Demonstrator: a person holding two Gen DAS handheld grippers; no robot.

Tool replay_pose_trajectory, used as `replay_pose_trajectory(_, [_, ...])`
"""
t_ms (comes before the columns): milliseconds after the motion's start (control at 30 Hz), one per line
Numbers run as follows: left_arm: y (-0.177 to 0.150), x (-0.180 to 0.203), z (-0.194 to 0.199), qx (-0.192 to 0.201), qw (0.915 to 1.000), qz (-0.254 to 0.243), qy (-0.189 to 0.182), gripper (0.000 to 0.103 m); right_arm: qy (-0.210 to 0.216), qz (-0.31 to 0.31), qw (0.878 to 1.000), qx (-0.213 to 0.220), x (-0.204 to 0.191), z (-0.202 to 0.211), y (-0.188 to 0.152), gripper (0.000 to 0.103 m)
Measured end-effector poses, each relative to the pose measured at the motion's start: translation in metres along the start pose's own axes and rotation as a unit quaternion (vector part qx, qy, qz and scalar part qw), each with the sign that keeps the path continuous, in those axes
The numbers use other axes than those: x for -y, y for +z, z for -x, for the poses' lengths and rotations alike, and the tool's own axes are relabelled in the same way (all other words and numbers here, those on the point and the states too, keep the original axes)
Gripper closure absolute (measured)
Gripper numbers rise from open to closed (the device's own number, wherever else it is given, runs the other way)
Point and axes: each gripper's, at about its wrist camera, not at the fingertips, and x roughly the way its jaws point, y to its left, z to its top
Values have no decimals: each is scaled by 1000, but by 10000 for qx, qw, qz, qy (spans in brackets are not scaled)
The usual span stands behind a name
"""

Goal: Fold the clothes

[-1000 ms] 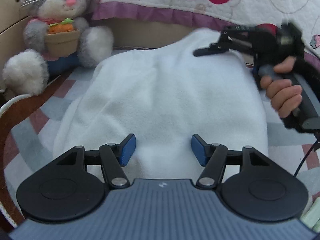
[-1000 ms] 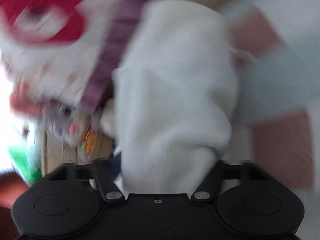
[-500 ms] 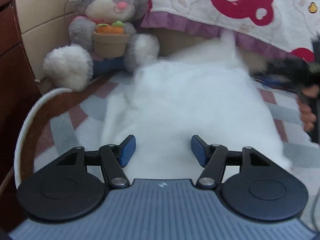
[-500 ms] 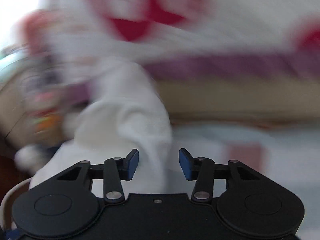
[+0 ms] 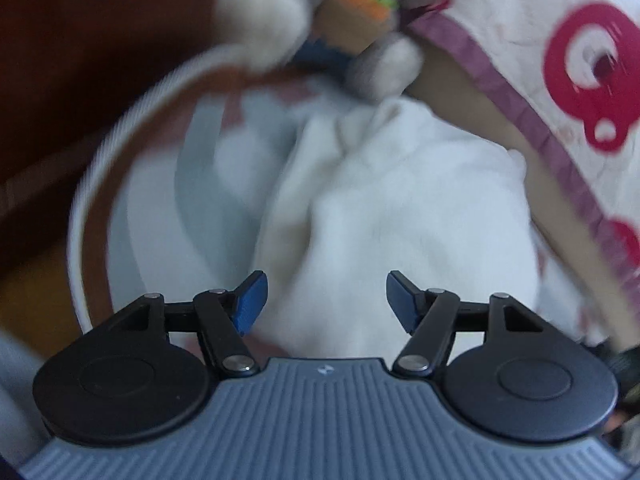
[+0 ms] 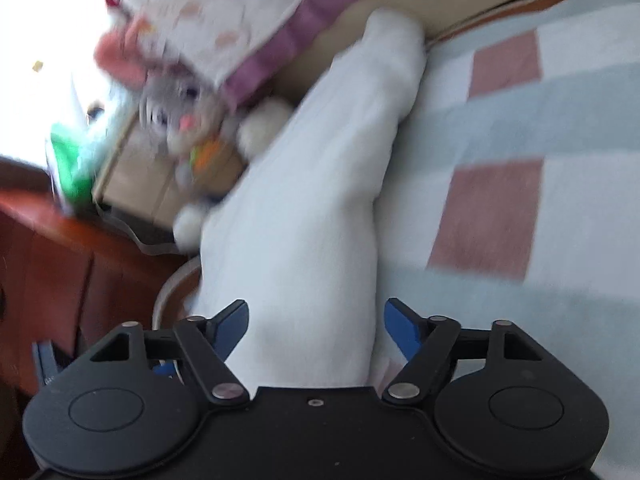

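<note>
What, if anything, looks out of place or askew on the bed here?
The white garment is bunched and creased near the plush rabbit, not flat, and in the right wrist view it trails in a narrow strip. Both frames are motion-blurred. No damage shows.

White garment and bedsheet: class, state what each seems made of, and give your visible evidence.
White garment: probably fleece or plush knit; matte, fuzzy surface, soft rounded folds. Bedsheet: probably woven cotton; flat, matte, printed pink and blue blocks. Motion blur leaves both uncertain.
</note>
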Motion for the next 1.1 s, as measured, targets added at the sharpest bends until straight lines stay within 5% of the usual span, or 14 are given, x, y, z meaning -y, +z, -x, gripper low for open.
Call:
replay_pose_trajectory(167, [-20,-11,-15,-407,9980,457,135,36,-66,-95,9999,19,-7,-26,-5,15])
replay_pose_trajectory(233, [-28,-18,-23,-550,9953,794,-117,36,-135,43,9999,97,-11,-28,-7,13])
replay_pose_trajectory(400, [-37,-35,-39,-81,9842,1599,-751,29,-113,-48,9998,177,-12,-34,-9,10])
replay_pose_trajectory(467, [-33,-39,-45,174,9820,1715,-767,30,-73,-155,9998,122,-10,-34,-12,18])
replay_pose_trajectory(500, [-30,-39,-48,285,9819,1708,-770,47,41,-364,9993,20,-7,-35,-11,31])
replay_pose_trajectory(567, [-15,-29,-41,460,9873,1278,-823,76,469,-1094,9923,-341,-3,-33,-7,42])
replay_pose_trajectory(700, [13,9,0,1098,9919,-182,-618,77,996,-2037,9678,-1092,-12,-29,-1,48])
replay_pose_trajectory(833, [23,31,-1,1022,9876,-1129,392,77,213,-1018,9809,-1643,-25,-43,-13,40])
replay_pose_trajectory(933, [15,41,-15,815,9693,-1755,1517,74,-219,-236,9795,-1987,-31,-49,-27,39])
replay_pose_trajectory(1100, [19,65,9,1679,9538,-2191,1186,72,-74,1211,9855,-1188,-55,-2,-11,39])
